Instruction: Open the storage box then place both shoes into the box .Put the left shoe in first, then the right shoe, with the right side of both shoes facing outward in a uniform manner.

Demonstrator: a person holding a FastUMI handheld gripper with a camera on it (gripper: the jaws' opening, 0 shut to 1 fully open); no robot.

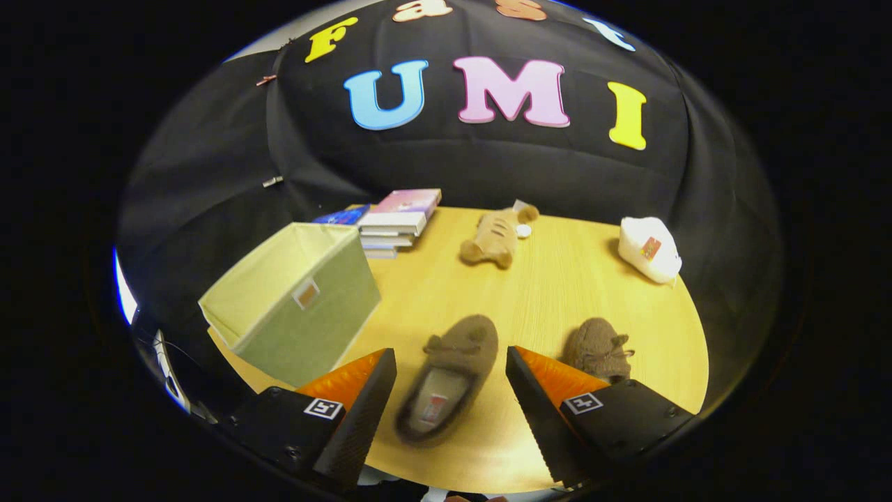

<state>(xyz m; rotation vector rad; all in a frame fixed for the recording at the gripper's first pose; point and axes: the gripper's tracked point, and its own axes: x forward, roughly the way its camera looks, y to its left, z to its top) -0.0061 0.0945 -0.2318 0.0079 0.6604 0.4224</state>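
While the fingers [451,362] gape, books [395,223] sit behind the storage box [300,307].

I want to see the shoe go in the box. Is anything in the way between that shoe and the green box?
Nothing visible. The open gripper has the brown shoe lying between its fingers, untouched. The green box sits open just beyond the left finger, with bare table between them. The books and plush toy lie farther back.

Fisheye riding the tongs [451,362], looking forward and down over table [557,293], near shoe [449,380]
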